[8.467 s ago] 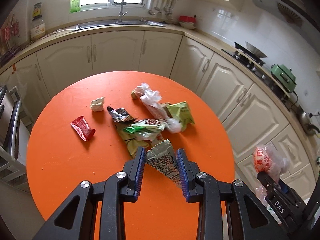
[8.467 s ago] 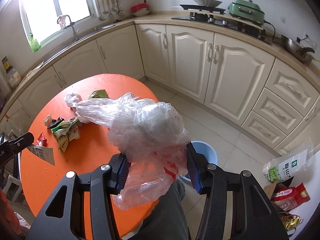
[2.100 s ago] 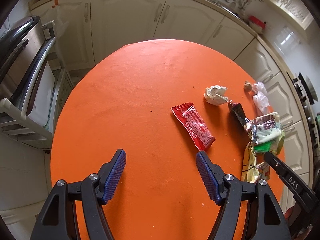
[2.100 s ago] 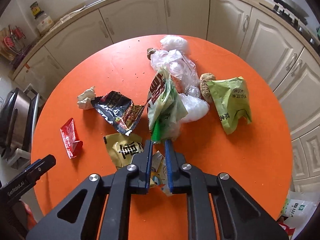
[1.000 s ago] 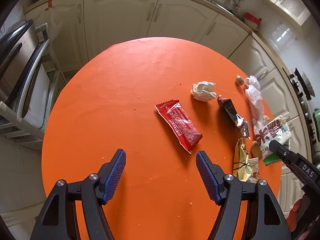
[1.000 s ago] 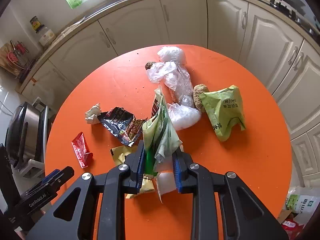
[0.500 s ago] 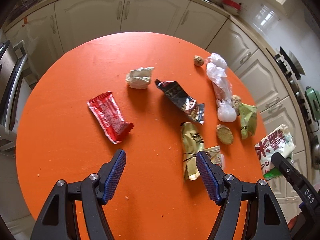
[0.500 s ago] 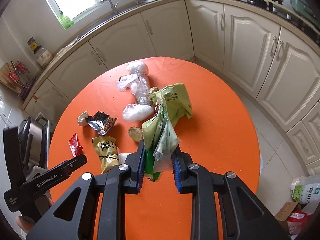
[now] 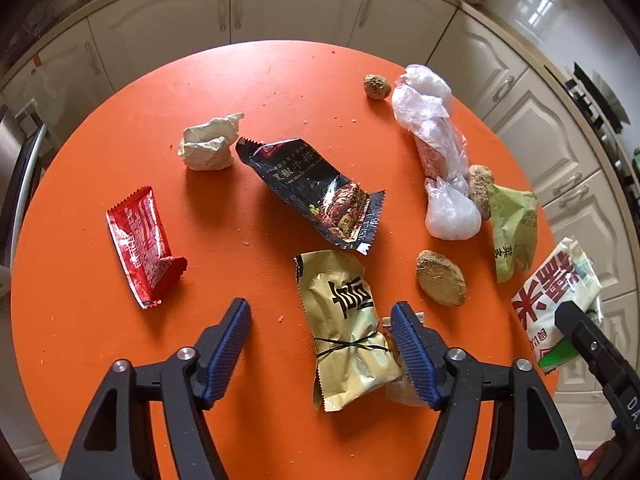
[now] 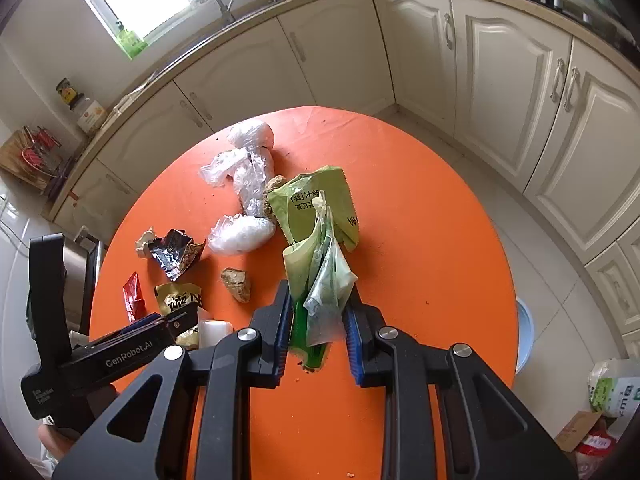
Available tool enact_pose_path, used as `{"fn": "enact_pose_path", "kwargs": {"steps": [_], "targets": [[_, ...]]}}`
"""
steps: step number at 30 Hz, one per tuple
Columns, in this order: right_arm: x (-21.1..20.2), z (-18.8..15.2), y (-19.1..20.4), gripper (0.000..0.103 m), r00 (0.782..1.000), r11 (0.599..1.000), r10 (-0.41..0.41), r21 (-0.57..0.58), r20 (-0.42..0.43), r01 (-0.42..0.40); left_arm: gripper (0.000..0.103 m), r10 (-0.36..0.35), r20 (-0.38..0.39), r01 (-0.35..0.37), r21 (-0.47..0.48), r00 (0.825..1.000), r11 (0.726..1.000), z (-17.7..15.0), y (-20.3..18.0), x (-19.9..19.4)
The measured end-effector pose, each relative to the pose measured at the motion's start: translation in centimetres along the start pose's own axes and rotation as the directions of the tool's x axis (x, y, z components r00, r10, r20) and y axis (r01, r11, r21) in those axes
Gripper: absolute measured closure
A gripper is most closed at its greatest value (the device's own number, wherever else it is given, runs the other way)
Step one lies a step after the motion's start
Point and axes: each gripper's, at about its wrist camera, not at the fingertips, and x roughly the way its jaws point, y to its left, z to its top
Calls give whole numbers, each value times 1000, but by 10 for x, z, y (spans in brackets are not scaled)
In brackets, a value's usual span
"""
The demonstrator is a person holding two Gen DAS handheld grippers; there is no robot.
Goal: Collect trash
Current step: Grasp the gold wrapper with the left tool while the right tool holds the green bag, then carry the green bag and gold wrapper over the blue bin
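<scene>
Below the left gripper (image 9: 320, 344) lies a crinkled gold foil wrapper (image 9: 348, 332) on the round orange table (image 9: 248, 80); its long axis runs from near the fingers away toward the black glossy wrapper (image 9: 316, 192) just beyond it. The jaws are closing with the gold wrapper between them — the pads not yet pressing it. Left of the gold wrapper sits a flat red wrapper (image 9: 142, 246); beyond it, crumpled white paper (image 9: 210, 144). The right gripper (image 10: 318, 330) is clamped on a limp green plastic bag (image 10: 320, 276), hanging upward in view — over the table's near edge.
</scene>
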Motion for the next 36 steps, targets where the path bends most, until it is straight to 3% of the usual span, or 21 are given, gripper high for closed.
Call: {"fn": "enact_pose_path", "kwargs": {"steps": [1,2,9,16,28,36], "targets": [[2,0,1,79,1000,1000,4,-2,-3,-4,52,15,12,-15,15,1000,1000,-1,-3,0],[3,0,1,79,1000,1000,8,-1,-8,-8,72,-16,12,16,23,1000,1000,-2,-5,0],[-1,-9,4,79,1000,1000,9,-2,-3,-9,72,-48,-7,49,25,999,999,-7,-4,-5],[-21,-28,3,79,999,999,30,42,16,-31,76,8,88,-13,62,996,998,-24,-5,-35],[-70,-68,-12,79,997,994,11,111,77,-20,77,-71,159,50,134,985,990,-63,-22,-87],[-109,-87,-42,79,990,986,-8,165,144,-16,77,-110,183,67,225,977,972,-89,-62,-109]]}}
